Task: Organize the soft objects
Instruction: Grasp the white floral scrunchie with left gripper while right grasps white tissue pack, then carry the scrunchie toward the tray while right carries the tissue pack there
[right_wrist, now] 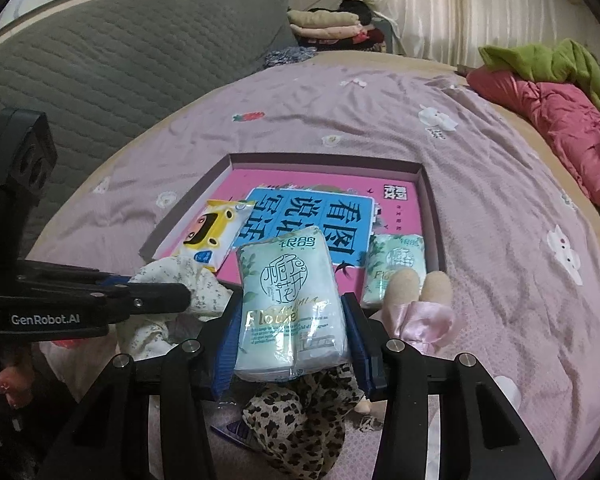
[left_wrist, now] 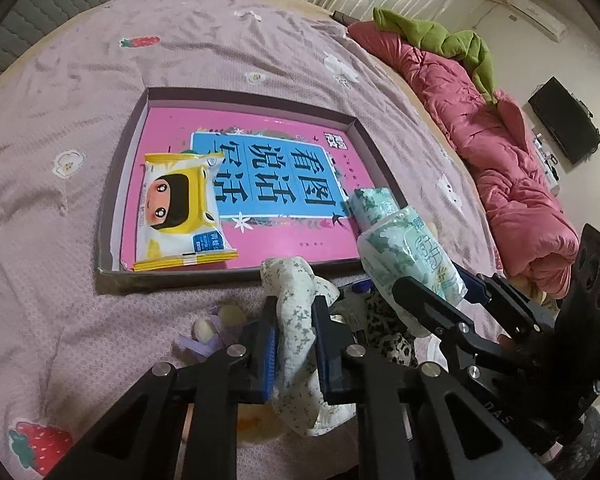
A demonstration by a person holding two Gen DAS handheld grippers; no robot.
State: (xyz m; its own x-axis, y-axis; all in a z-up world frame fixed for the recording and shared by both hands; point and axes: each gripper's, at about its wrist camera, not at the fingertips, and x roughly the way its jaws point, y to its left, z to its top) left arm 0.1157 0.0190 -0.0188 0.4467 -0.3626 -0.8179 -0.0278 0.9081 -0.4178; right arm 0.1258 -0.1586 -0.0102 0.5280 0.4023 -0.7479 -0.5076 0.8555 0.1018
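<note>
The left gripper (left_wrist: 294, 350) is pinching a floral cloth (left_wrist: 300, 320), and the right gripper (right_wrist: 292, 344) is clamping a tissue pack (right_wrist: 290, 304) standing lengthwise along its fingers. The shallow box (right_wrist: 434, 216) is lying just ahead of both, the right one being nearer. A second pack (right_wrist: 396, 268) and a yellow packet (left_wrist: 180, 208) are filling the near corners, leaving the pink middle free.
</note>
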